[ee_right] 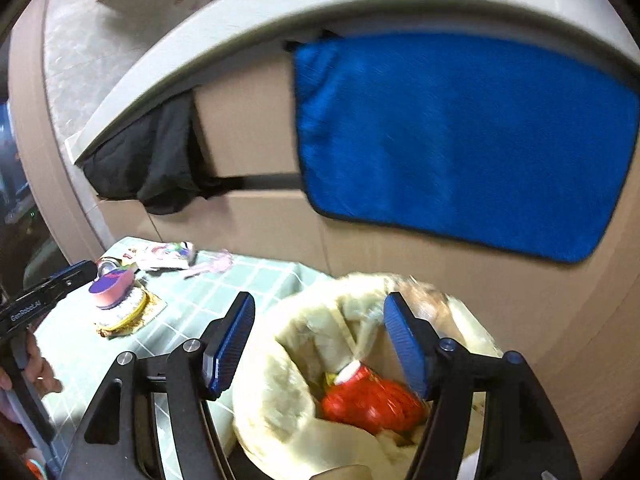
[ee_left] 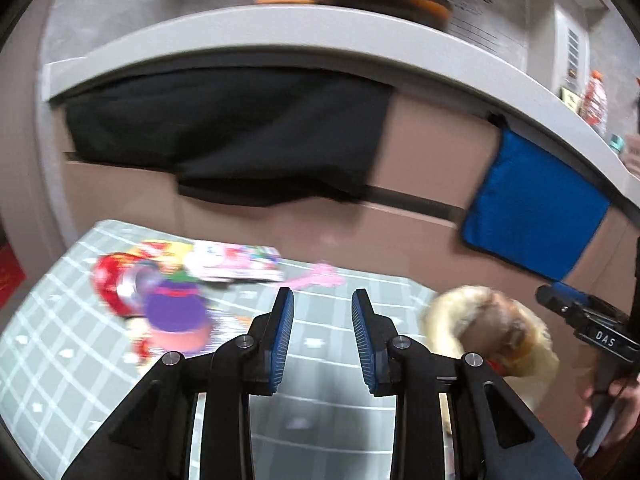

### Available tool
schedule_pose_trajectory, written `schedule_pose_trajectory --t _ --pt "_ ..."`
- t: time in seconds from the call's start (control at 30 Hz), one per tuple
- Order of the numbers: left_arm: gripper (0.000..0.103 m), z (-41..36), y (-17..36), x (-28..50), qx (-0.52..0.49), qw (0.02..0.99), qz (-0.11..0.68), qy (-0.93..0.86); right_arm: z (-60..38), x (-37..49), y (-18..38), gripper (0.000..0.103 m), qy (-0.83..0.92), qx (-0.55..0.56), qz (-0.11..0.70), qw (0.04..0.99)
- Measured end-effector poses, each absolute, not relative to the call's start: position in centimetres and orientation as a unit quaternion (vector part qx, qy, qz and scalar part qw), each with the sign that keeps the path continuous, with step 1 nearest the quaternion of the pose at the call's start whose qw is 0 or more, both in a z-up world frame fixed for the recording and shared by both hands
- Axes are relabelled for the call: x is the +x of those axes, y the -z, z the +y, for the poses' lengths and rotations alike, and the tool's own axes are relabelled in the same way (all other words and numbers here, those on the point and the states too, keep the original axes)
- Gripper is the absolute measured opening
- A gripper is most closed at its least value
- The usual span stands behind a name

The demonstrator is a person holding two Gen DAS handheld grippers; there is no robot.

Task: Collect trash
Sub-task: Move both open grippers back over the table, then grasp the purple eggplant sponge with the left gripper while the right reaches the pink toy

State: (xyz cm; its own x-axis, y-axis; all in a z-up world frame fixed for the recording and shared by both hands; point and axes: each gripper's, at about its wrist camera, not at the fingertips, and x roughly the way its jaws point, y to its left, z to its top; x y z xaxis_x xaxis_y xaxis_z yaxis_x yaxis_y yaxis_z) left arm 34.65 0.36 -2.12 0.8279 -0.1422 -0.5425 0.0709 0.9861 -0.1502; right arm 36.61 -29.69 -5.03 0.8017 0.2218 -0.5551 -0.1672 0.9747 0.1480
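On the green checked tablecloth (ee_left: 60, 360) lie a red can (ee_left: 116, 284), a purple and pink cup (ee_left: 176, 316), a colourful wrapper (ee_left: 236, 262) and a pink strip (ee_left: 320, 276). My left gripper (ee_left: 322, 300) hovers over the cloth just right of the cup, open with nothing between its fingers. At the table's right stands a bin with a cream liner (ee_right: 280, 360). A red crumpled bottle (ee_right: 372, 400) lies inside it. My right gripper (ee_right: 320, 300) hangs over the bin's mouth, open wide and empty. The cup (ee_right: 112, 288) sits on a wrapper at the left in the right wrist view.
Behind the table a beige cabinet front runs under a white counter edge (ee_left: 280, 28). A black cloth (ee_left: 228, 136) and a blue towel (ee_left: 536, 208) hang from it. An orange bottle (ee_left: 594, 100) stands on the counter at the right. A person's hand (ee_right: 40, 372) holds the left gripper's handle.
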Motion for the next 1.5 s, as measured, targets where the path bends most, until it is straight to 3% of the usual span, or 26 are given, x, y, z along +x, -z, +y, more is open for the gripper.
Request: schedule_pose_trajectory --t 0.33,0.83,1.0,1.03,1.07,1.5 --pt "0.031 12.4 3.3 34.6 -0.134 0.946 0.295 0.001 -16.4 42.7 7.1 0.064 -0.186 -0.011 0.325 0.927" --pt "0.031 15.9 7.9 36.5 -0.163 0.928 0.332 0.043 -8.9 54.8 15.2 0.063 -0.157 -0.027 0.41 0.898" --pt "0.032 16.3 8.3 37.8 -0.193 0.92 0.339 0.049 -9.9 56.6 16.6 0.054 -0.156 0.01 0.439 0.885" --pt "0.032 16.3 8.3 38.1 -0.197 0.919 0.339 0.048 -10.0 56.5 16.4 0.048 -0.158 0.012 0.436 0.886" --pt "0.032 16.2 8.2 38.4 -0.202 0.918 0.339 0.048 -10.0 56.5 16.3 0.033 -0.159 0.008 0.435 0.886" --pt "0.034 15.0 11.1 42.8 -0.224 0.89 0.398 -0.007 -12.5 47.7 11.1 0.032 -0.219 0.023 0.403 0.888"
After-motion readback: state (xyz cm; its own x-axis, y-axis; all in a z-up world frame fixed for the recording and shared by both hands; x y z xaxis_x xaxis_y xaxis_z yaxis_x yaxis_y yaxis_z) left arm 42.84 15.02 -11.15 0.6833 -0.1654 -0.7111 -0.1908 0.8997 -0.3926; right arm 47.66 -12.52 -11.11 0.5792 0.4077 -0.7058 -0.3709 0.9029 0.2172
